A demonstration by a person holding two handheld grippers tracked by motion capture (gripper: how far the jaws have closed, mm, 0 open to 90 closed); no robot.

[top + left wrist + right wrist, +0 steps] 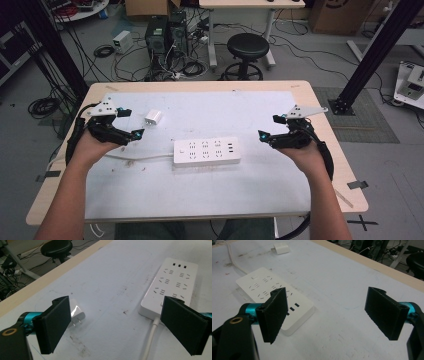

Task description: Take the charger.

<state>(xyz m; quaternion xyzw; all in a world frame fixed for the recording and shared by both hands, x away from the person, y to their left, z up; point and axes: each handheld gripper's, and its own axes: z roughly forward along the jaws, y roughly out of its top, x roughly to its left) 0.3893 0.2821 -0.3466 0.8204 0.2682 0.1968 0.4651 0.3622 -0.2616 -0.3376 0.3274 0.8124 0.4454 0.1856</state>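
You held the left gripper (131, 123) over the table's left side with its jaws spread wide and nothing between them. The small white plastic plug adapter (153, 118) lay flat just beyond its fingertips, prongs toward you, near but not touching. The long white plastic power strip (207, 151) sat mid-table on the pale blue mat (200, 190), between your two hands, its white cord (135, 158) trailing left. Your right gripper (268, 126) hovered off the strip's right end, also released and empty, well apart from the adapter.
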